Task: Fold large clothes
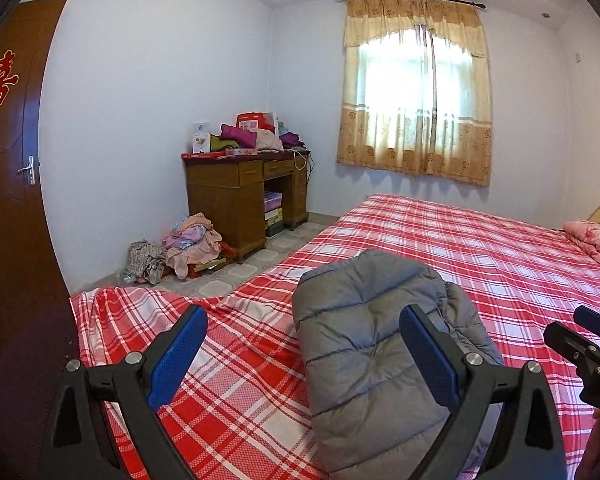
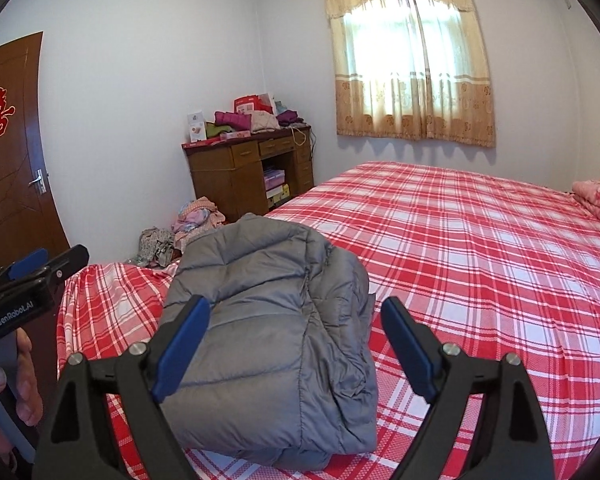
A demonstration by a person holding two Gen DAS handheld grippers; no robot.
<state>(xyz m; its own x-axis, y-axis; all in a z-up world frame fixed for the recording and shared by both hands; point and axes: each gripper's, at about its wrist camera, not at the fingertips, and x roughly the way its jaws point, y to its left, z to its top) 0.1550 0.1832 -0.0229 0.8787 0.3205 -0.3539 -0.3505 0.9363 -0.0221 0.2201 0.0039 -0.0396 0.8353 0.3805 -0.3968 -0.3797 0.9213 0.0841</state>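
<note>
Grey jacket (image 2: 272, 332) folded compact on bed (image 2: 480, 248), fold apparently finished. Left gripper (image 1: 304, 356), right gripper (image 2: 296, 344) above jacket, fingers spread, grasping nothing.

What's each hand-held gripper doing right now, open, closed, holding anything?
Left hand-held gripper: open, holding nothing, above the folded grey puffer jacket.
Right hand-held gripper: open, holding nothing, also over the jacket.
</note>
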